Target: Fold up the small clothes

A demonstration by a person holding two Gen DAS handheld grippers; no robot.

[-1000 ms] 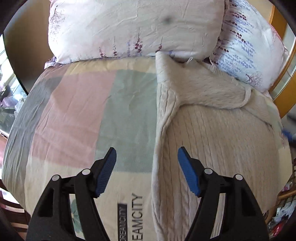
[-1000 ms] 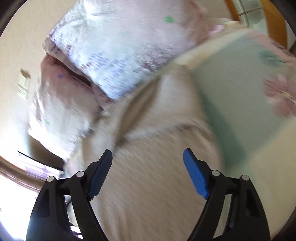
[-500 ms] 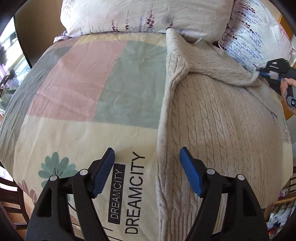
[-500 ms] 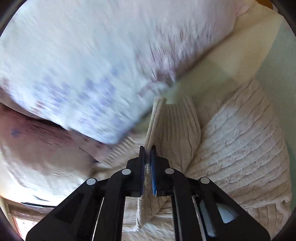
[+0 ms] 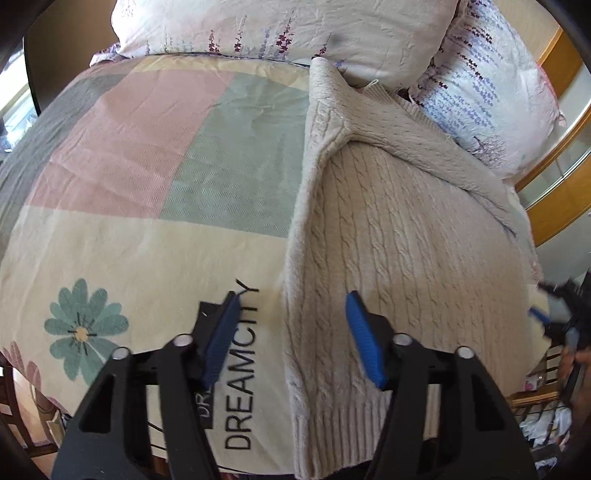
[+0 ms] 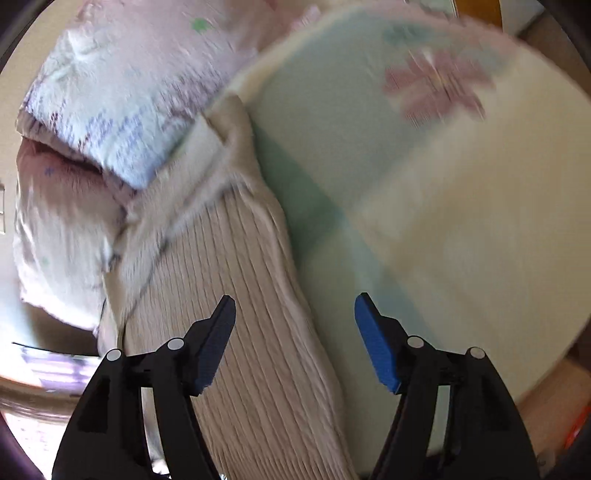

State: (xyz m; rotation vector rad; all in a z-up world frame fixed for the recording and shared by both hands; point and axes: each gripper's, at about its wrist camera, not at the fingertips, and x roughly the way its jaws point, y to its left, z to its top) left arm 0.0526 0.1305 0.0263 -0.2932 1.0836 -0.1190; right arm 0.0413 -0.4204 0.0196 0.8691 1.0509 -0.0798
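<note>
A beige cable-knit sweater (image 5: 399, 229) lies flat on the bedspread (image 5: 147, 177), on the right half of the bed as the left wrist camera sees it. Its long edge runs down the middle of the cover, and one sleeve is folded across the top of the body, slanting toward the pillows (image 5: 295, 33) at the head of the bed. The ribbed hem hangs at the near edge of the bed.

The left gripper (image 5: 291, 332) hovers over the sweater's long edge with its jaws spread wide, holding nothing; one blue pad is above the "DREAMCITY" print, the other above the knit. The right gripper (image 6: 295, 336) also stands wide apart and empty above the sweater (image 6: 236, 295) (its view is motion-blurred), straddling the garment's edge and the bedspread (image 6: 461, 221).
</note>
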